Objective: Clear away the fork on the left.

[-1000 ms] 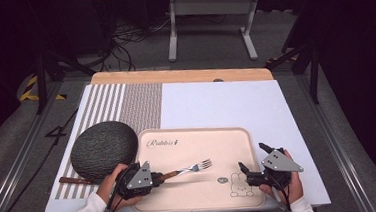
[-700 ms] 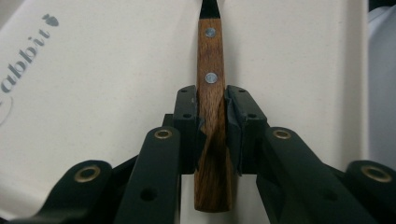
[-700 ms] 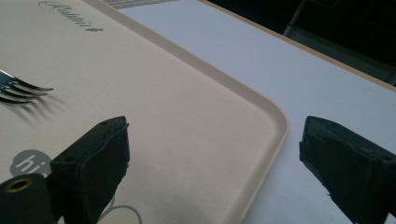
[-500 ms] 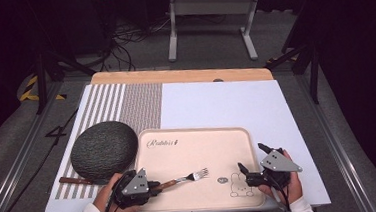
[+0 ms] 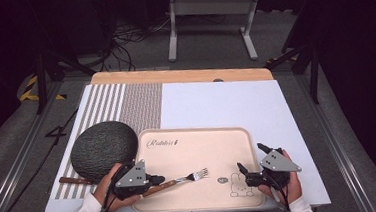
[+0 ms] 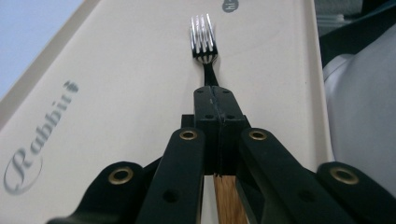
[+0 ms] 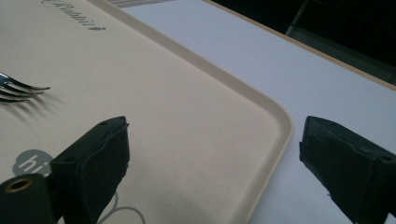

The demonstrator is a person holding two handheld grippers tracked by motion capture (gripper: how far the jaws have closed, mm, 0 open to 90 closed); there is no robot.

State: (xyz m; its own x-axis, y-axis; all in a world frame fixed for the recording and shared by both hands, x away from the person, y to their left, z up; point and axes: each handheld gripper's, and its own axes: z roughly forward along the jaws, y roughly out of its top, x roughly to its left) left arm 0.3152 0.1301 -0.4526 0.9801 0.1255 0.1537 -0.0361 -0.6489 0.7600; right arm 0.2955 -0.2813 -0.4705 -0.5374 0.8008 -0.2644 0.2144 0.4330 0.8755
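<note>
Now the left gripper (image 5: 157,180) is clamping the fork (image 5: 188,176) by its wooden handle.

Its jaws, having just been closing, are pinching the handle while the tines are pointing out over the beige tray (image 5: 203,137), near its front edge. Meanwhile the right gripper (image 5: 252,160) is hovering at the tray's right front corner, jaws standing wide apart with nothing between them.

Cursive "Rabbit" printed on the tray (image 5: 198,135) near its far left corner, also partly readable in both tool views, and a grey round mark reading "hi" beside a bunny drawing (image 5: 241,186) at the tray's near right.
</note>
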